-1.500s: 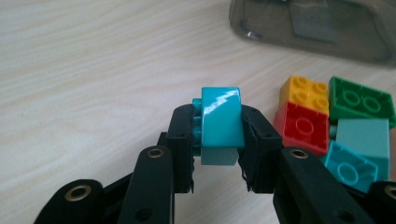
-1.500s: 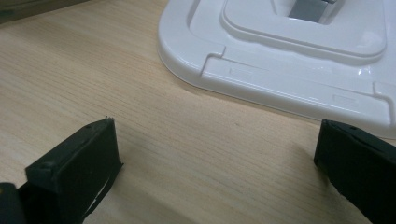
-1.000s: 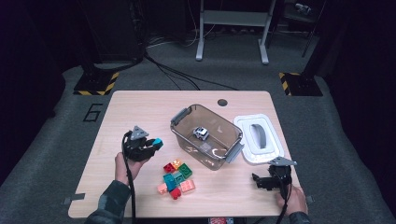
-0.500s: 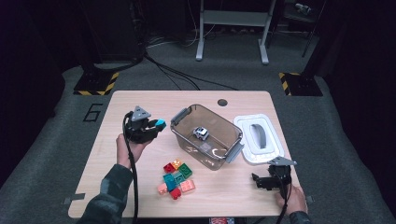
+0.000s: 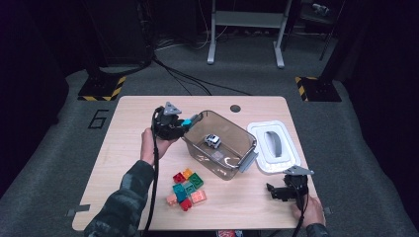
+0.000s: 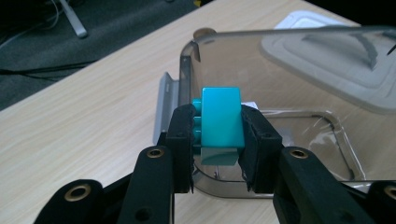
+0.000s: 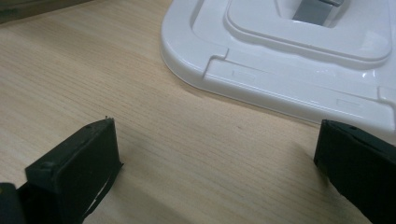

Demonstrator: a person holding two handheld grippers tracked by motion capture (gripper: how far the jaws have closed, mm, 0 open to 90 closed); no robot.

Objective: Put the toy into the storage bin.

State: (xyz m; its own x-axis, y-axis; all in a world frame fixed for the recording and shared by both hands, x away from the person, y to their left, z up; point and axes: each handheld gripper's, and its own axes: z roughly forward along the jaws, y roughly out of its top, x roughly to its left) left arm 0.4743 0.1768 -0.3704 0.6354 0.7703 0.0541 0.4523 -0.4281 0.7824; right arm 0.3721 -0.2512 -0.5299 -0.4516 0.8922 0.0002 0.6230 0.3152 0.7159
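Note:
My left gripper (image 5: 186, 124) is shut on a teal brick (image 5: 188, 121) and holds it in the air at the near-left end of the clear bin (image 5: 232, 168). In the left gripper view the teal brick (image 6: 219, 116) stands on end, pinched between the jaws of the left gripper (image 6: 218, 142), just before the bin's rim (image 6: 280, 33). A small white toy car (image 5: 213, 140) lies inside the bin. Several coloured bricks (image 5: 188, 190) sit in a pile on the table in front of the bin. My right gripper (image 5: 275, 191) rests open near the front right edge; in its own view the right gripper (image 7: 215, 154) has bare wood between its jaws.
The bin's white lid (image 5: 274, 145) with a grey handle lies flat to the right of the bin, and the lid's edge (image 7: 280, 88) is just ahead of the right gripper. A round hole (image 5: 235, 108) marks the table's far side. Dark floor surrounds the table.
My left gripper has risen and moved right and away from the person, from beside the brick pile to the bin's left end, with the teal brick in it. The right gripper has stayed still.

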